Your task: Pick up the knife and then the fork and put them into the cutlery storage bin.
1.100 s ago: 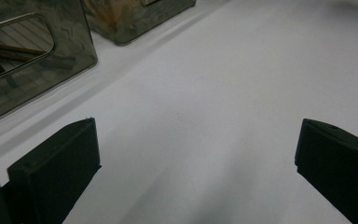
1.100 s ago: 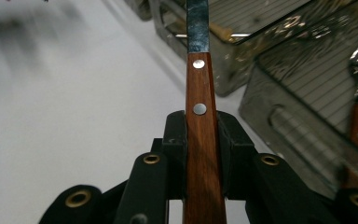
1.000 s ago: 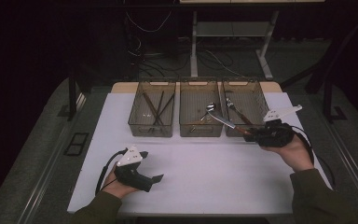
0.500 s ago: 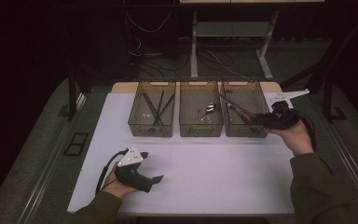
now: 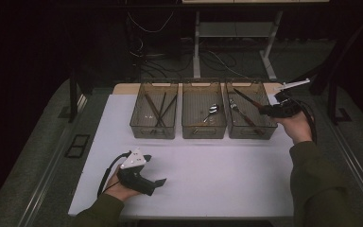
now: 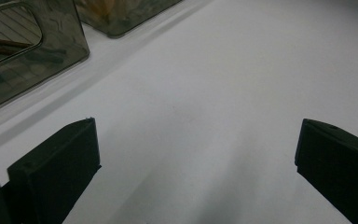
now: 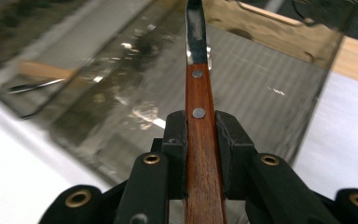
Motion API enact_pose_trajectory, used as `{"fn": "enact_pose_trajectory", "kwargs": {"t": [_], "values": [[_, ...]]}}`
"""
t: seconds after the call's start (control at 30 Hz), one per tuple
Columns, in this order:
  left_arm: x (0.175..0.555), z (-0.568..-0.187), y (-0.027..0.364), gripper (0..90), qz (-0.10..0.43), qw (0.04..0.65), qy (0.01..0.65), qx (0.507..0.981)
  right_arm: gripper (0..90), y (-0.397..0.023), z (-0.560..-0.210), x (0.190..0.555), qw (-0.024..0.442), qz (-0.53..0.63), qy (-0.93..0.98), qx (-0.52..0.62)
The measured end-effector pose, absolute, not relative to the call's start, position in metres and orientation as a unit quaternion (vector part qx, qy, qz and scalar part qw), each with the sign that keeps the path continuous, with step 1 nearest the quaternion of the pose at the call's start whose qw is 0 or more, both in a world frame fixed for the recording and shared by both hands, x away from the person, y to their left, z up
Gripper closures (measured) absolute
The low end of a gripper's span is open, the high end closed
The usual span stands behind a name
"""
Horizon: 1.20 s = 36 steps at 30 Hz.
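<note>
Three clear bins [image 5: 203, 126] stand in a row at the table's far side; no writing is legible. The right gripper [image 7: 200, 128] clamps one wooden-handled knife [image 7: 200, 140] over the right bin. The left gripper [image 6: 196, 154], jaws wide and empty, rests near left.

No text, label, brand, number or sign can be read in any of the views. Nothing legible is carried by the surfaces that are seen.
</note>
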<state>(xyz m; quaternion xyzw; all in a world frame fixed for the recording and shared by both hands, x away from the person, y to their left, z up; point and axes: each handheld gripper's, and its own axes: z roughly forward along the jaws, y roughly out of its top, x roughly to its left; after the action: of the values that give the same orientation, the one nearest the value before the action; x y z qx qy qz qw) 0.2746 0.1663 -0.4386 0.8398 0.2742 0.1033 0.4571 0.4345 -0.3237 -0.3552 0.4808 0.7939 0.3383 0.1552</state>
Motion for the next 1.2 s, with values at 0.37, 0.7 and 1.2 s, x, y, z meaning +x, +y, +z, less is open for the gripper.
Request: {"fn": "enact_pose_trajectory", "kwargs": {"t": [0.37, 0.7, 1.2], "values": [[0.275, -0.439, 0.164, 0.0, 0.103, 0.451, 0.268, 0.845, 75.4, -0.313, -0.376, 0.463, 0.154, 0.292, 0.778, 0.535], [0.275, -0.440, 0.162, 0.0, 0.099, 0.449, 0.266, 0.847, 75.2, -0.302, -0.390, 0.471, 0.151, 0.255, 0.778, 0.553], [0.274, -0.440, 0.161, 0.0, 0.101, 0.450, 0.265, 0.847, 62.5, -0.303, -0.387, 0.469, 0.159, 0.273, 0.772, 0.551]]}}
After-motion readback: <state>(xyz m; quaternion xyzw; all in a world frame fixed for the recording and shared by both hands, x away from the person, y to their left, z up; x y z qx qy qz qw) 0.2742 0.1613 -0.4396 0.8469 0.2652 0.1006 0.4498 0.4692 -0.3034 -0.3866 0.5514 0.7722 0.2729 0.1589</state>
